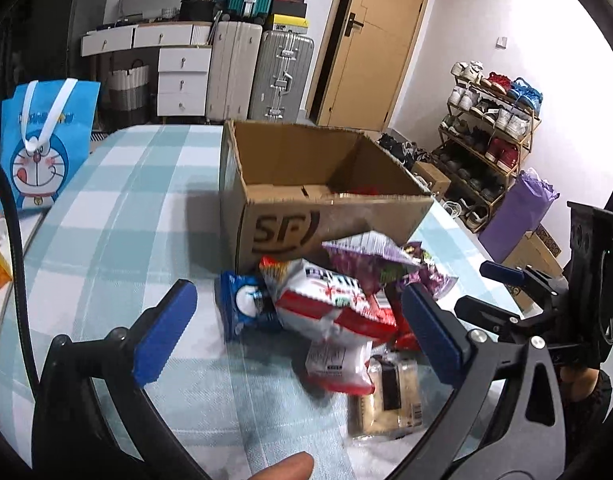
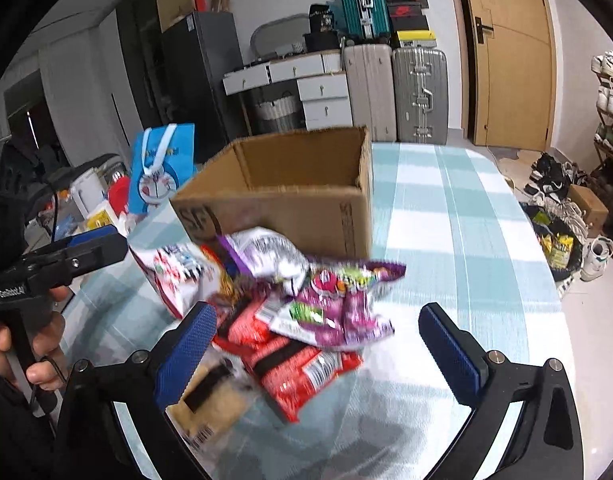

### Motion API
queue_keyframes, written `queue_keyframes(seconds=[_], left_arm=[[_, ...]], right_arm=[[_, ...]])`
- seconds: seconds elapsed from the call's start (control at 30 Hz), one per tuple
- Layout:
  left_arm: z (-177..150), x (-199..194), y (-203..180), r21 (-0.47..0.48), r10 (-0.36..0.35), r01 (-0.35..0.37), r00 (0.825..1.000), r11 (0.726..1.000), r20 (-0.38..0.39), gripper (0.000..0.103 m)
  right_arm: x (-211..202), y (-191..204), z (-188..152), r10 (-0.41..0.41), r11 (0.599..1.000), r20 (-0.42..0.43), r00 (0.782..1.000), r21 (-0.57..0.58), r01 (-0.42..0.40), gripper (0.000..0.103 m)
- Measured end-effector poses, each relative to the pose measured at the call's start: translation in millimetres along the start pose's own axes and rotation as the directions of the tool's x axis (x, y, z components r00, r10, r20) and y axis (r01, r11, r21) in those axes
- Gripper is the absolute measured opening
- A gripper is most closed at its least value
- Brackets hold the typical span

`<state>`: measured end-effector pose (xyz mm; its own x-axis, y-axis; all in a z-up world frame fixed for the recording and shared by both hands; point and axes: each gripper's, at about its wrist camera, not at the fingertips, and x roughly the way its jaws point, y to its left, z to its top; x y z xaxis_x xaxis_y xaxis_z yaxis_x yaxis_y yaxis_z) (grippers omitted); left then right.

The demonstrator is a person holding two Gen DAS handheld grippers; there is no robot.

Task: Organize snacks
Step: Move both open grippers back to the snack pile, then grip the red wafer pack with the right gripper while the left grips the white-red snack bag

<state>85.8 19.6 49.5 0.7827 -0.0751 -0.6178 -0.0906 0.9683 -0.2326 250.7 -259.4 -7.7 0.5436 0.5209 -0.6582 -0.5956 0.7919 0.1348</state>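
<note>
Cardboard is the destination: an open box (image 1: 326, 184) printed with "SF" stands on the checked counter (image 1: 118, 208), and the snack packets lie heaped just in front of it, at six o'clock from its near wall. In the left wrist view the left hand-held gripper (image 1: 298, 332) is spread wide with nothing between its blue pads, framing a red-and-white packet (image 1: 334, 312) on top of the heap; a blue packet (image 1: 242, 304) sits at nine o'clock of it, a purple packet (image 1: 370, 260) at one o'clock. The right hand-held gripper (image 2: 318, 344) is likewise spread and empty above a red packet (image 2: 298, 364).

A good pick probably takes one loose top packet at a time, pinching a flat edge or seam, not the puffed middle, so the bag neither slips nor crushes. With both hand-held grippers crowding one heap, working opposite sides should avoid a clash.
</note>
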Motion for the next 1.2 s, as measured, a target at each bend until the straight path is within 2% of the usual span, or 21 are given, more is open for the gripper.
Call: queue_keyframes(seconds=[0.2, 0.63, 0.93, 1.2], left_arm=[[-4, 10, -7, 0.02, -0.007, 0.008, 0.999, 1.0, -0.033, 0.102], [-4, 26, -1, -0.007, -0.014, 0.013, 0.997, 1.0, -0.072, 0.102], [-10, 36, -3, 0.006, -0.014, 0.014, 0.996, 1.0, -0.093, 0.102], [-11, 39, 3, -0.004, -0.012, 0.012, 0.995, 1.0, -0.101, 0.102]], right_arm=[[8, 1, -4, -0.005, 1.0, -0.045, 0.999, 0.011, 0.005, 0.103], [43, -3, -13, 0.022, 0.996, -0.141, 0.99, 0.091, -0.009, 0.103], [64, -2, -17, -0.042, 0.995, -0.2, 0.979, 0.084, 0.06, 0.103], [55, -22, -29, -0.054, 0.991, -0.229, 0.972, 0.106, 0.08, 0.103]])
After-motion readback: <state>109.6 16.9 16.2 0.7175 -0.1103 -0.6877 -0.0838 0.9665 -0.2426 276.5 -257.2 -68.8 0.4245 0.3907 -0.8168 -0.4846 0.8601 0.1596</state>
